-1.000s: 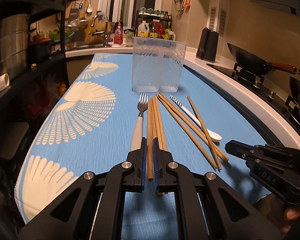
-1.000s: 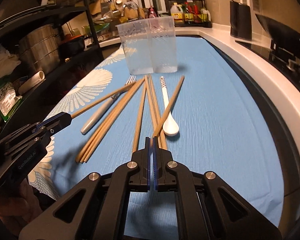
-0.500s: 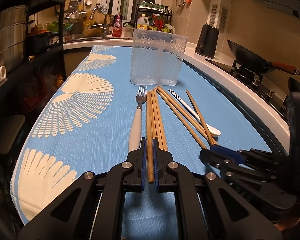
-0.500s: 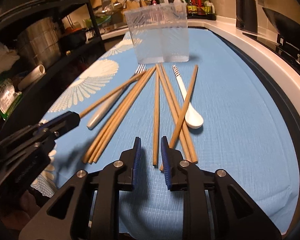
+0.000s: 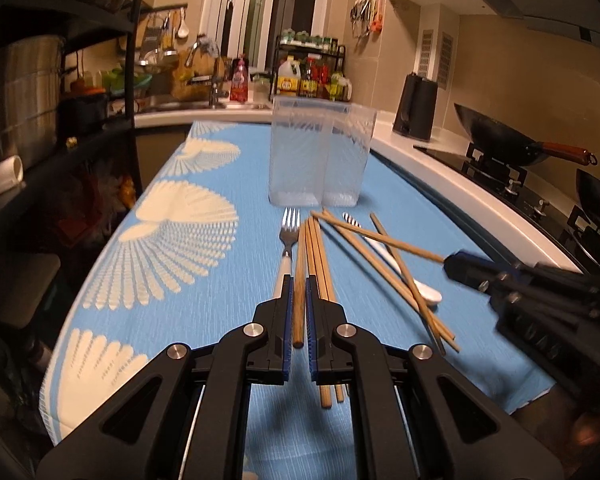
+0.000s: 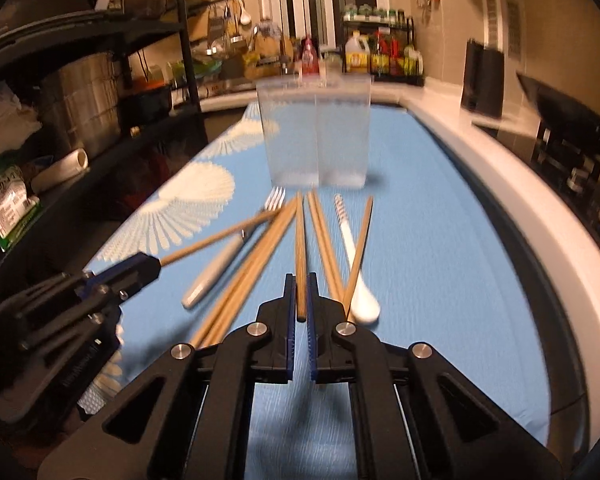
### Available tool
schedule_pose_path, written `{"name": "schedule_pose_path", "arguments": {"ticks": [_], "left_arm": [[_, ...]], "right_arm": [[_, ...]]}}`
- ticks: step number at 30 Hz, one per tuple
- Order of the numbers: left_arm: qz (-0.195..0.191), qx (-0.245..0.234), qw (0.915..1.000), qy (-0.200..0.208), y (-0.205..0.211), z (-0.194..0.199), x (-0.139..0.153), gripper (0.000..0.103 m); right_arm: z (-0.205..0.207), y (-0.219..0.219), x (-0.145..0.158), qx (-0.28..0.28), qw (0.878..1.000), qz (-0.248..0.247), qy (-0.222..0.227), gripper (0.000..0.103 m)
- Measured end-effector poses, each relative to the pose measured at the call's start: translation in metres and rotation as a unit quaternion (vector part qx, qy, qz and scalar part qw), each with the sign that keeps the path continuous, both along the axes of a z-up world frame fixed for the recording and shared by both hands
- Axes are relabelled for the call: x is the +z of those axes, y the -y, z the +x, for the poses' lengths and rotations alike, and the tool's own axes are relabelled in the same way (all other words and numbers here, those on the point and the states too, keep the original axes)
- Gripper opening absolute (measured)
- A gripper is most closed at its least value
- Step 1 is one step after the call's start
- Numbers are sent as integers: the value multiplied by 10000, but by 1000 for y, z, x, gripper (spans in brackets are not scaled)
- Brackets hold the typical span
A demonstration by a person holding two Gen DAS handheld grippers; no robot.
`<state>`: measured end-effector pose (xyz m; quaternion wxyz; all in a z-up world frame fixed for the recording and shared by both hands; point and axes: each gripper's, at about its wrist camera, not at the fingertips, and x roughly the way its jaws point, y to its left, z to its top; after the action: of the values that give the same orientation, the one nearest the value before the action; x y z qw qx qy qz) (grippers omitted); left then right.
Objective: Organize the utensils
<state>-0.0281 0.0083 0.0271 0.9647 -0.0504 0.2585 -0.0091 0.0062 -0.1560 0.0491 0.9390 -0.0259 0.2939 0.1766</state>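
My left gripper (image 5: pixel 299 285) is shut on the near end of one wooden chopstick (image 5: pixel 300 254), which points toward the clear two-compartment holder (image 5: pixel 320 156). My right gripper (image 6: pixel 301 282) is shut on another chopstick (image 6: pixel 300 240). In the left wrist view that gripper (image 5: pixel 456 262) holds its stick (image 5: pixel 396 245) slanting above the pile. The right wrist view shows the left gripper (image 6: pixel 146 268) at the left with its stick (image 6: pixel 212 240). Several loose chopsticks (image 5: pixel 323 266), a fork (image 5: pixel 290 224) and a white spoon (image 5: pixel 424 291) lie on the blue cloth (image 5: pixel 204 320).
The clear holder (image 6: pixel 316 132) stands past the utensils. A stove with a black wok (image 5: pixel 496 136) runs along the right past the white counter edge (image 5: pixel 460 184). Black shelves with steel pots (image 5: pixel 24 92) line the left. A dark kettle (image 5: pixel 416 108) and a sink area sit at the back.
My right gripper opened over the pile, shut on a chopstick and rose with it. The left gripper kept its grip on its chopstick and barely moved.
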Motion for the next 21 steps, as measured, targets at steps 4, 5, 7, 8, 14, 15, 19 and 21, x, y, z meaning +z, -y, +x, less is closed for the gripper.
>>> {"name": "schedule_pose_path", "arguments": {"ticks": [4, 5, 7, 8, 14, 15, 19, 21], "left_arm": [[104, 21, 9994, 319, 0, -1, 11, 6], [131, 22, 9992, 380, 1, 0, 14, 6], [173, 26, 9988, 458, 2, 3, 17, 6], [188, 28, 9986, 488, 2, 5, 19, 6], [166, 24, 9974, 704, 0, 15, 37, 6], [173, 19, 9970, 750, -1, 17, 41, 6], [201, -5, 9958, 888, -3, 26, 56, 6], [182, 11, 9953, 947, -7, 30, 63, 6]], "right_arm": [[-2, 6, 28, -106, 9991, 70, 408, 5], [-2, 7, 33, -128, 9988, 79, 471, 5], [-2, 10, 42, -173, 9980, 60, 612, 5], [-1, 11, 45, -188, 9977, 55, 649, 5], [10, 20, 65, -298, 9960, 165, 822, 5], [12, 19, 66, -299, 9959, 183, 834, 5], [22, 22, 78, -321, 9949, 262, 919, 5], [26, 24, 86, -308, 9943, 309, 970, 5]]}}
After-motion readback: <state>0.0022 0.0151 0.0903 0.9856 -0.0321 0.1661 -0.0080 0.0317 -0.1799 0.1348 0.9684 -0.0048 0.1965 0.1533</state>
